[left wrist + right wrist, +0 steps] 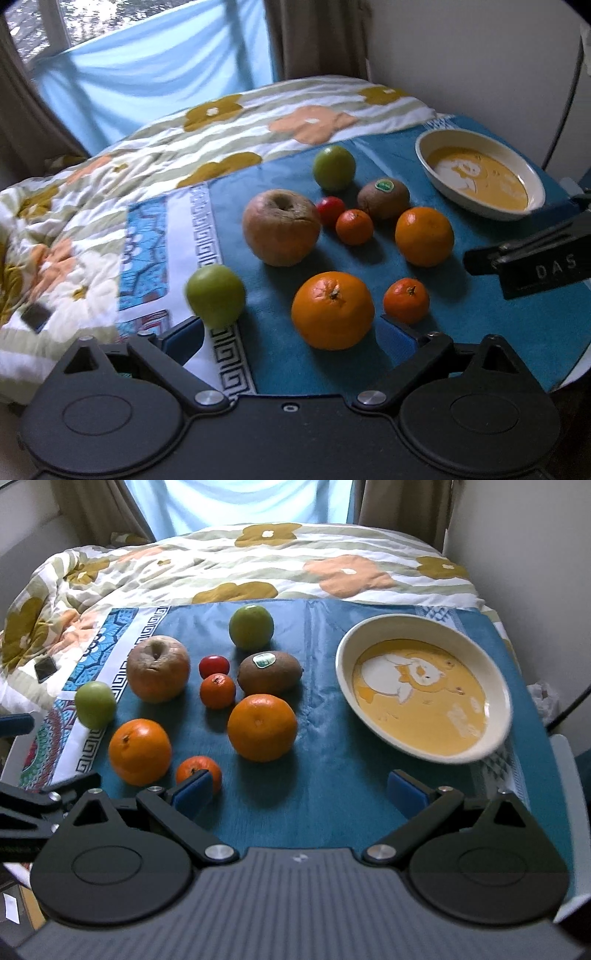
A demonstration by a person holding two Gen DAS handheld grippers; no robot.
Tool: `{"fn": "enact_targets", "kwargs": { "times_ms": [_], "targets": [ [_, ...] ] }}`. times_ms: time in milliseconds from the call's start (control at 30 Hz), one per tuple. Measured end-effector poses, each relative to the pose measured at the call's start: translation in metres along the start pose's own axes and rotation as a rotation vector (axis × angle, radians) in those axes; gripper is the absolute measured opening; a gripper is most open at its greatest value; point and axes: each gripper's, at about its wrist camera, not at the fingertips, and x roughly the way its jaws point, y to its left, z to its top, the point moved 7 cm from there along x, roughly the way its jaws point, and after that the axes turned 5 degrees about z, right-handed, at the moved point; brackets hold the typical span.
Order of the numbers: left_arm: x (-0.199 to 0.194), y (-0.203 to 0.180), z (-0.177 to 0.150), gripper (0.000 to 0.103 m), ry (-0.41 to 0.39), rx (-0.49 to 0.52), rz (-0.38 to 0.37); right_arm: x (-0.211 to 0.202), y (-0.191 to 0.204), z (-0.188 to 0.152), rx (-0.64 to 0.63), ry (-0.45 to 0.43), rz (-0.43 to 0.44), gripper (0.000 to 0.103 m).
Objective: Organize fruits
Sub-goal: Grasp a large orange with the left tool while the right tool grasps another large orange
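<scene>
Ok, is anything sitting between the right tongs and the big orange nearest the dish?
Nothing visible. The right tongs are open over bare blue cloth, and the orange lies just ahead. The small mandarin sits by the left pad, off that line.

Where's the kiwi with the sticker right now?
In the right wrist view the kiwi lies mid-cloth, left of the empty dish, just right of the small red fruit, behind a large orange.
</scene>
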Motion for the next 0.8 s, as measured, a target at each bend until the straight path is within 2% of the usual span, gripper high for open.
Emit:
{"fn": "enact_targets", "kwargs": {
  "times_ms": [267,400,567,633,800],
  "targets": [
    [0.030,-0.016,-0.001,0.092,0.027,0.072,-0.037,0.030,0.000,0.006,0.038,0.014,0.035,0.103],
    [0.037,-0.018,0.000,0.091,0.023,0.070,-0.059,0.040,0.002,0.006,0.043,0.028,0.048,0.103],
    [0.045,-0.024,0.003,0.080,0.026,0.081,-0.083,0.049,0.006,0.009,0.050,0.034,0.070,0.103],
    [0.048,-0.026,0.003,0.070,0.037,0.077,-0.107,0.052,0.008,0.010,0.050,0.036,0.075,0.101],
    [0.049,-0.027,0.004,0.067,0.037,0.067,-0.125,0.059,0.011,0.015,0.044,0.039,0.081,0.094]
  ]
}}
